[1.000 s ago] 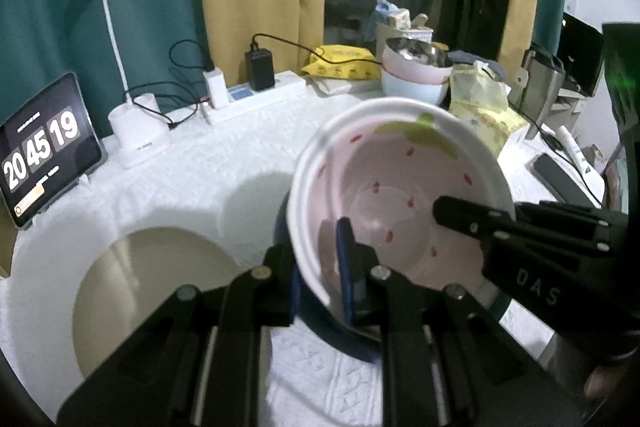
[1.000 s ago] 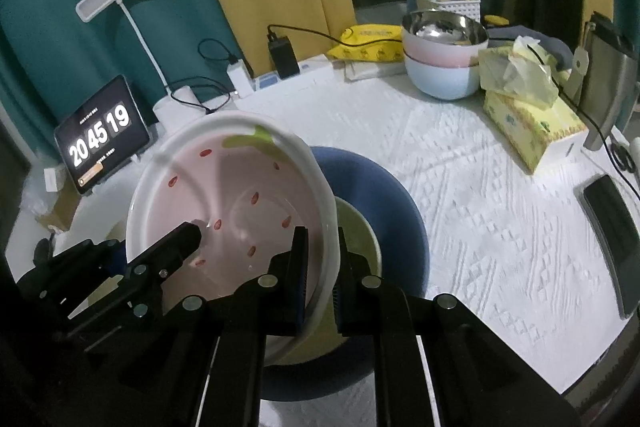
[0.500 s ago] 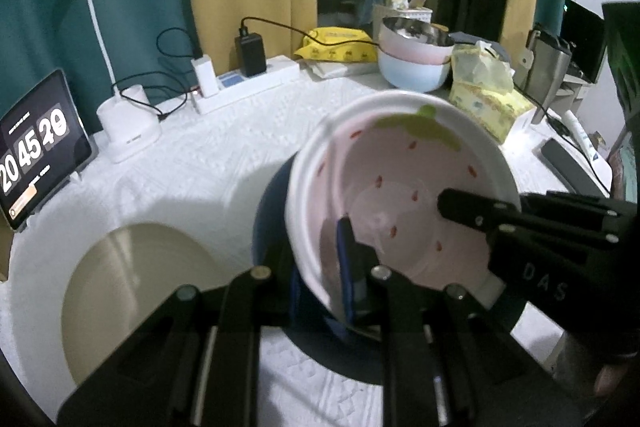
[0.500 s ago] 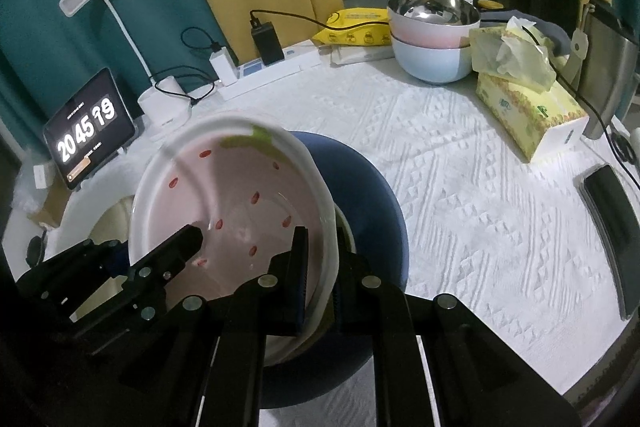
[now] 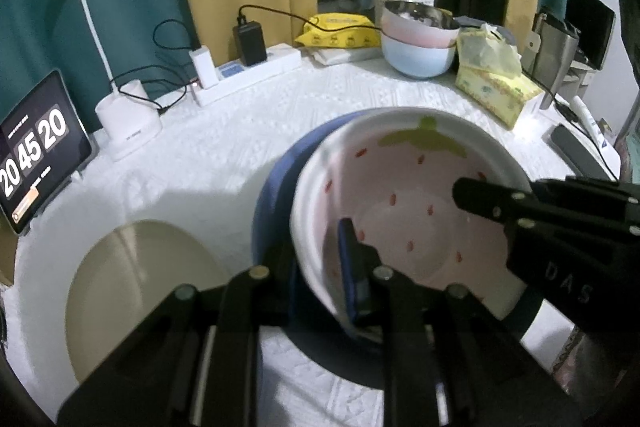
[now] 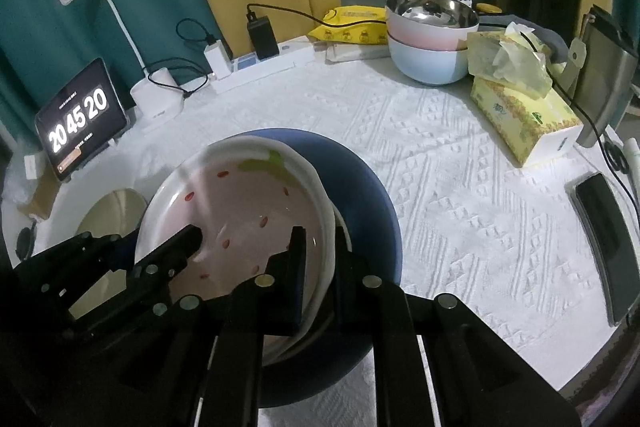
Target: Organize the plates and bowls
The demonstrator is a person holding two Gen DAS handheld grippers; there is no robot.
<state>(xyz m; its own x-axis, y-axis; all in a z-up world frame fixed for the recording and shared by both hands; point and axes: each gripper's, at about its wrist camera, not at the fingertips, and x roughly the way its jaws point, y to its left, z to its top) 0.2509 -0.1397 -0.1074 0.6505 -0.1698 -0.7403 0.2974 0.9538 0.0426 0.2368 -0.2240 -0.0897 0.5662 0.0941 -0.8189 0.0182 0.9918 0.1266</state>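
A pink strawberry-pattern bowl (image 5: 408, 203) with a white rim is held tilted over a blue plate (image 5: 272, 195). My left gripper (image 5: 320, 267) is shut on the bowl's near-left rim. My right gripper (image 6: 320, 259) is shut on its right rim; the bowl (image 6: 240, 211) and the blue plate (image 6: 360, 187) show in the right wrist view too. Each gripper reaches into the other's view. A cream plate (image 5: 140, 291) lies on the table to the left, also in the right wrist view (image 6: 108, 211). Something cream lies under the bowl, mostly hidden.
Stacked bowls, pink on pale blue with a steel one on top (image 6: 432, 39), stand at the back right beside a tissue box (image 6: 524, 107). A phone (image 6: 604, 239) lies at the right edge. A clock tablet (image 6: 80, 119), lamp (image 5: 128, 119) and power strip (image 5: 248, 75) line the back.
Both grippers have lowered the pink bowl toward the blue plate while keeping hold of it. The clock has gone from 20:45:19 to 20:45:20.
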